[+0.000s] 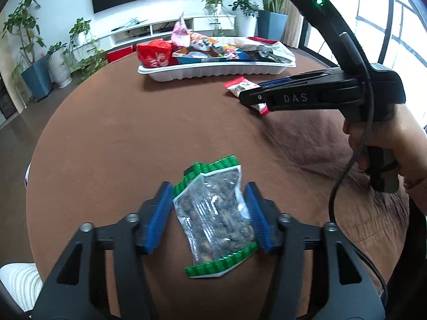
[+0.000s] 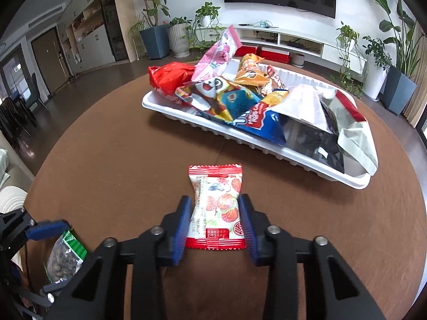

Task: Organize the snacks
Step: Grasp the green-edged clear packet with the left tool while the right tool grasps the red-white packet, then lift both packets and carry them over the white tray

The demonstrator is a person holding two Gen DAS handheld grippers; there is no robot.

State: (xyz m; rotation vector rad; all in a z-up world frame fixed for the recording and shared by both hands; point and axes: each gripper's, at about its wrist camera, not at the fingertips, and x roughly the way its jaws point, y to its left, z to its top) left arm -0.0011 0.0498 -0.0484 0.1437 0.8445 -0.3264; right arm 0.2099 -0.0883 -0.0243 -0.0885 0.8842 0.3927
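Between your left gripper's (image 1: 209,213) blue pads sits the green-edged nut packet (image 1: 213,221), clamped at its sides; your right gripper (image 2: 214,221) pinches the red strawberry candy packet (image 2: 217,208) likewise (both likely bound for the tray). The white tray (image 2: 186,117) lies at one o'clock, heaped with crinkled wrappers.

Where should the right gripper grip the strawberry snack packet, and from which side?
Across the middle of the strawberry packet, pads on its two long edges, coming down from above along its length. It lies flat on the tablecloth, narrower than the sealed ends, so the right gripper spans it there. Its pads already flank it.
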